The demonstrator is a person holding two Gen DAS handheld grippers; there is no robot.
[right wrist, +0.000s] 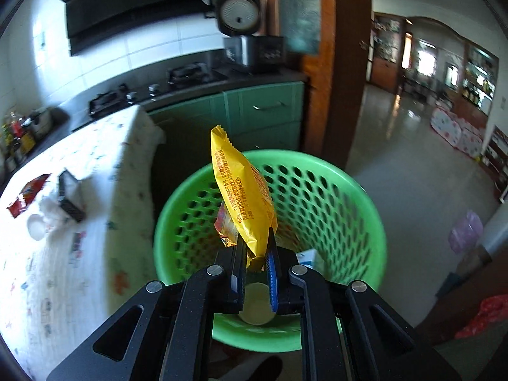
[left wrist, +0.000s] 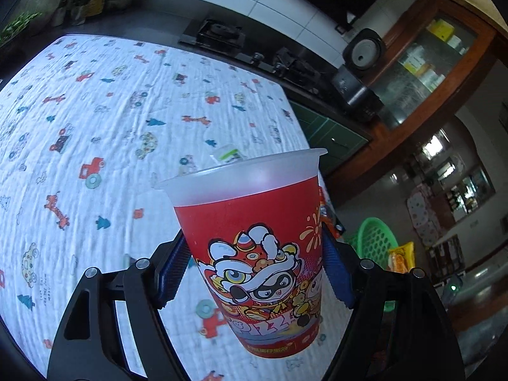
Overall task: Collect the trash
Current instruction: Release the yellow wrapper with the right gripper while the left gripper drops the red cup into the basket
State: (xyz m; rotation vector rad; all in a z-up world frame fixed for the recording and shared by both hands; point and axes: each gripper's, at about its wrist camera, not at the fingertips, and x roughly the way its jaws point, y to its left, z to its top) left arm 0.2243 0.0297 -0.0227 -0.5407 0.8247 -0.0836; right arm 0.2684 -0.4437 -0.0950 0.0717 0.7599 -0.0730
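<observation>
Right now my left gripper (left wrist: 257, 270) clamps one red printed cup (left wrist: 254, 247) between its blue pads, above the patterned tablecloth (left wrist: 95, 111); only this view shows the small green-labelled packet (left wrist: 227, 155) behind the cup's rim. My right gripper (right wrist: 255, 254), nearly closed, pinches one yellow snack packet (right wrist: 244, 197) by its lower end over the green perforated basket (right wrist: 349, 190). Only that view shows the red wrapper (right wrist: 28, 195) and black box (right wrist: 70, 197) on the table.
</observation>
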